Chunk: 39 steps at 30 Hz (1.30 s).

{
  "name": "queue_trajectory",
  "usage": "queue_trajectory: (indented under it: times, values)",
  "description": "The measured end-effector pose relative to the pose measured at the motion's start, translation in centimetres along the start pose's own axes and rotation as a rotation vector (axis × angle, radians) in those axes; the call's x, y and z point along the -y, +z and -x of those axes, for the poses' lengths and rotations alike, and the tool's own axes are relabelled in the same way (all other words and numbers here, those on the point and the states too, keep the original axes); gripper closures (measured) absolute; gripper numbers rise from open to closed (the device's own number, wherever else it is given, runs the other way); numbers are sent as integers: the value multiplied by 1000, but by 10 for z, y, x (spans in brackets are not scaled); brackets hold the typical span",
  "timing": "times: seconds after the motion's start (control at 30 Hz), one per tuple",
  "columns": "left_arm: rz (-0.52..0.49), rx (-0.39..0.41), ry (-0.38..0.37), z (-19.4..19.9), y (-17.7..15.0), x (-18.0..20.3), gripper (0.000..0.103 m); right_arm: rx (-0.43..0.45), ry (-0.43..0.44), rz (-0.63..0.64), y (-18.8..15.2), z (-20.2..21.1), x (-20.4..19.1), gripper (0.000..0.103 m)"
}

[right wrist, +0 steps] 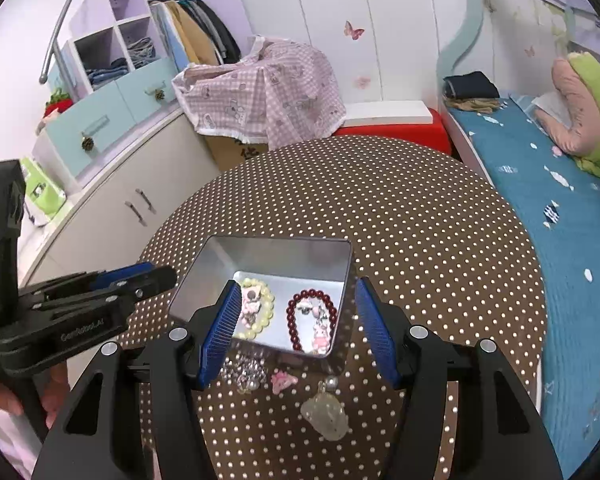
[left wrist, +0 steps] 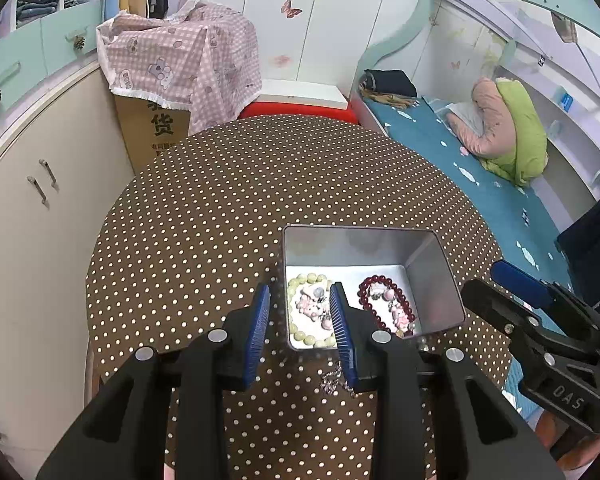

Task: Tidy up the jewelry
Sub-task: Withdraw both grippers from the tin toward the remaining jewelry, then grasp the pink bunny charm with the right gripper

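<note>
Open-topped tin point(right wrist: 284, 256), loose charms point(right wrist: 284, 382) before it

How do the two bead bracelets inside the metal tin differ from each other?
The pale yellow-green bracelet has light, milky beads; the dark red bracelet has deep maroon beads. The pale one lies in the left part of the tin, the red one in the right part. The red bracelet's loop looks narrower than the pale one's rounder loop. Both lie flat on the tin floor and carry pink charms.
</note>
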<state>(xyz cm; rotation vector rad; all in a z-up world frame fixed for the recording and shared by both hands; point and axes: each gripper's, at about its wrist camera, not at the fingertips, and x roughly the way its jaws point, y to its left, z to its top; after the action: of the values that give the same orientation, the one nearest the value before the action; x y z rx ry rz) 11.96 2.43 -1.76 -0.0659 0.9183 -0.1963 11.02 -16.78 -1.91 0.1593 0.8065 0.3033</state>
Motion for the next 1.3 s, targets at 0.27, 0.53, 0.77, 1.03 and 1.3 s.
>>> queue_trajectory:
  times: [0.27,0.53,0.77,1.03,1.3]
  values:
    - [3,3,8,11,-22,-9,73,-23,-1,56,-25,8,-12,45]
    - [15,-14,1,16,-47,-17,65,-99,4,60,-54,-5,-15,49]
    - [22,-70,-5,4,-64,-21,65,-173,22,53,-67,-27,-19,63]
    - [10,-119,-25,-8,-82,-9,65,-222,-14,73,-71,-54,-26,67]
    - [-6,-147,-37,-19,-85,4,65,-227,-52,110,-73,-68,-31,73]
